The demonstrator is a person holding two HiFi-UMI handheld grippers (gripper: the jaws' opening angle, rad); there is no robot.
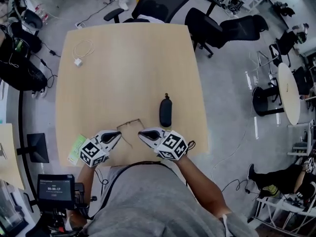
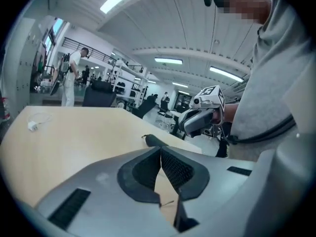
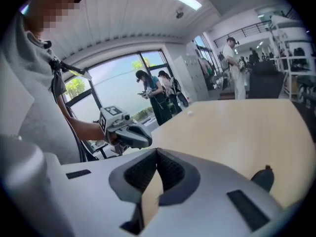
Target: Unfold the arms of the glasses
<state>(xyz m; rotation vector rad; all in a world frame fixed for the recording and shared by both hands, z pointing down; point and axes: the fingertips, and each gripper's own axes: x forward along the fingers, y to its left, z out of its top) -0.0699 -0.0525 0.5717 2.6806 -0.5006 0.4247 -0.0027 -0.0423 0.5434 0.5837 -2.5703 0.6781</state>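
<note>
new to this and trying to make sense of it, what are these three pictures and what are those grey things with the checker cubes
There is no robot here. A person holds a hand-operated two-jaw gripper in each hand: the left gripper and the right gripper. The marker cubes are part of them. The head view comes from a camera on the person's head and looks down on the table. The other two pictures come from cameras on each gripper and look along its jaws. On the table lie glasses, a black case and a white cable. Both grippers are shut and hold nothing.
</note>
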